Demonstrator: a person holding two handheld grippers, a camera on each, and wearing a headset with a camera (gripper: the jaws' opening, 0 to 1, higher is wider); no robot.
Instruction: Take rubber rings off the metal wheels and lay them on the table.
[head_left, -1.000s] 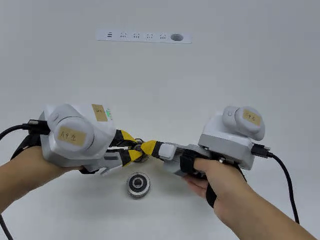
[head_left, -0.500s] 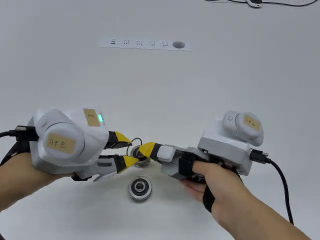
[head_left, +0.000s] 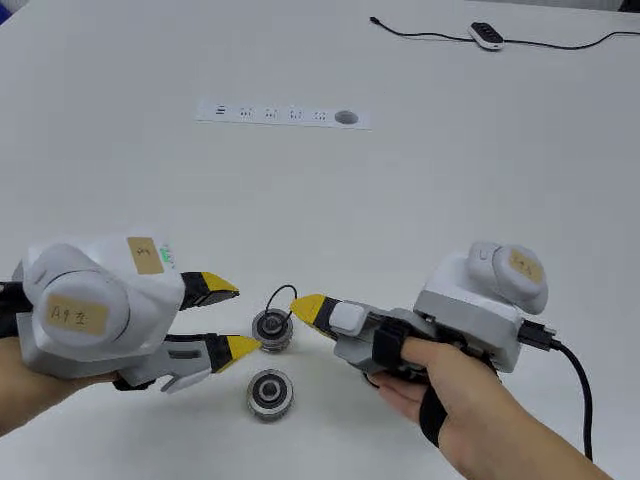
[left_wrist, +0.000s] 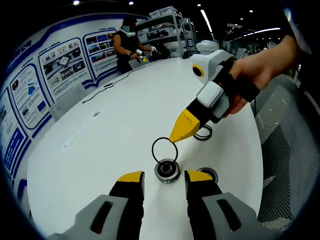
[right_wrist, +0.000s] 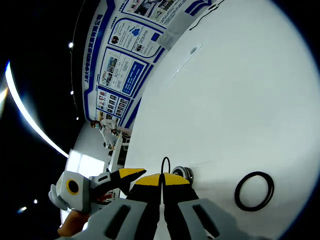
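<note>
- near wheel (head_left: 270, 393) is seen close to the near edge of the worktop (head_left: 450, 180); rim is dark, so its ring is judged not yet taken off.
- left gripper (head_left: 228, 315) is held with jaws apart, nothing gripped, aimed at the far wheel (head_left: 272, 328) just beyond the near one.
- right gripper (head_left: 306, 306) is clamped on a thin rubber ring (left_wrist: 165, 149); the loop hangs from the tips just over the far wheel, and contact with it cannot be told.
- the ring is judged light, soft, stretchy and floppy, best pinched on one strand; the wheels are judged stiff, heavier and liable to roll.
- second ring (right_wrist: 255, 190) is laid flat on the worktop near the right gripper.
- power strip (head_left: 283, 114) is seen toward the far edge, remote (head_left: 487, 33) near the far right corner.
</note>
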